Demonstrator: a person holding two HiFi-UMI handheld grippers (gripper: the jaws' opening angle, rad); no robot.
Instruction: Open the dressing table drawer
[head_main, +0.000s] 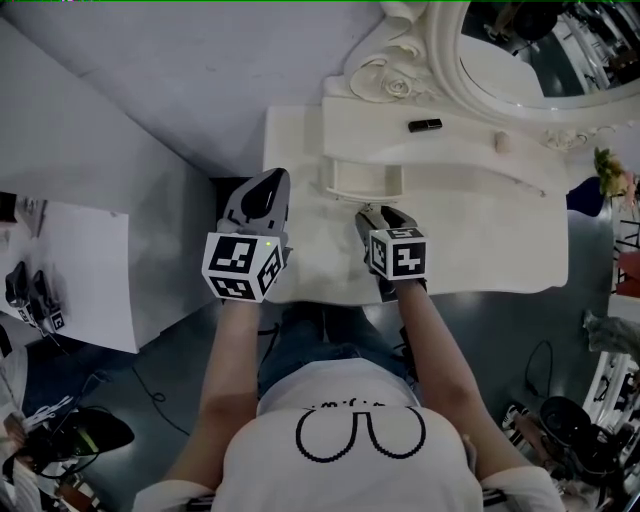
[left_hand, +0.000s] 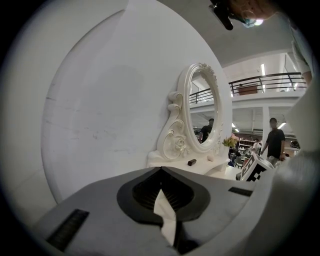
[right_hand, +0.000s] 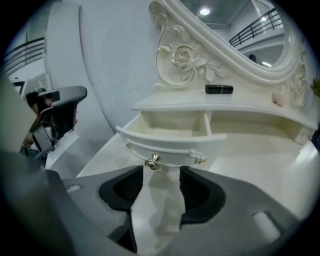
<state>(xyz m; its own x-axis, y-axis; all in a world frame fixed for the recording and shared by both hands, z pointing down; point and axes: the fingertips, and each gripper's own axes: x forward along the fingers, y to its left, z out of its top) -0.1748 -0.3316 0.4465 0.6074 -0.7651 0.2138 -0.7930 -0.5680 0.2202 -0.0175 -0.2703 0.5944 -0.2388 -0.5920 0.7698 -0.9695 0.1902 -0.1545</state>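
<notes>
White drawer (right_hand: 170, 147) is sitting pulled out over the tabletop (right_hand: 260, 160) with its inside showing, as the task wants. Right claw (right_hand: 160, 172) is hovering released just short of the brass knob (right_hand: 152, 162), gripping nothing. Left claw (left_hand: 161, 171) is hanging clenched and empty, aside.

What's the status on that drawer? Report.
Left tool shut, empty, off to the left. Right tool open at the knob, not gripping. Drawer stands pulled out. Nothing blocking it.
</notes>
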